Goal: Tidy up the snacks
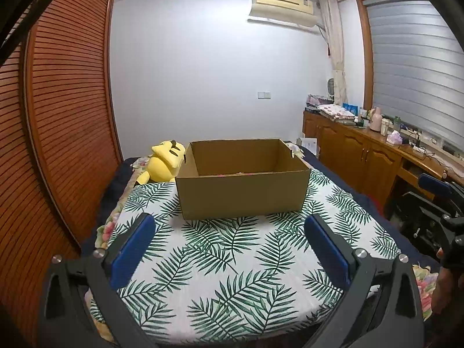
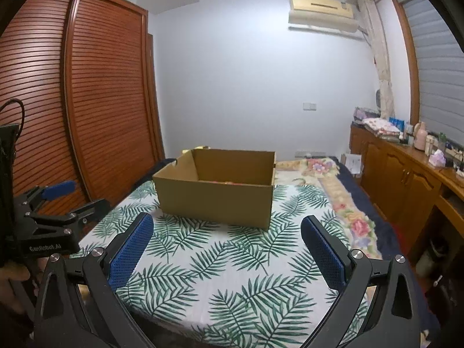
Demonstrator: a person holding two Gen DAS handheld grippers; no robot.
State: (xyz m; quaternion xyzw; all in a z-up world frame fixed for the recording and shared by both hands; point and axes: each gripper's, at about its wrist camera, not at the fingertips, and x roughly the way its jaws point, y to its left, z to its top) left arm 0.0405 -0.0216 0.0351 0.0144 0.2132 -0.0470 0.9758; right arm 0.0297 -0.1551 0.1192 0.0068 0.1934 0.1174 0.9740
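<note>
An open brown cardboard box [image 1: 243, 194] stands on the leaf-print cloth [image 1: 232, 261] on the bed; it also shows in the right wrist view [image 2: 214, 200]. Bits of pink and orange snack packaging peek over its near wall inside [image 1: 229, 175] [image 2: 229, 182]. My left gripper [image 1: 229, 226] is open and empty, held above the cloth short of the box. My right gripper [image 2: 227, 226] is open and empty, also short of the box. Each gripper shows at the edge of the other's view, the right one [image 1: 435, 191] and the left one [image 2: 52, 200].
A yellow plush toy [image 1: 165, 159] lies left of the box at the back. A slatted wooden wardrobe [image 1: 63, 116] stands along the left. A wooden cabinet with clutter [image 1: 377, 145] runs along the right under the window. A floral quilt [image 2: 342, 200] lies right of the cloth.
</note>
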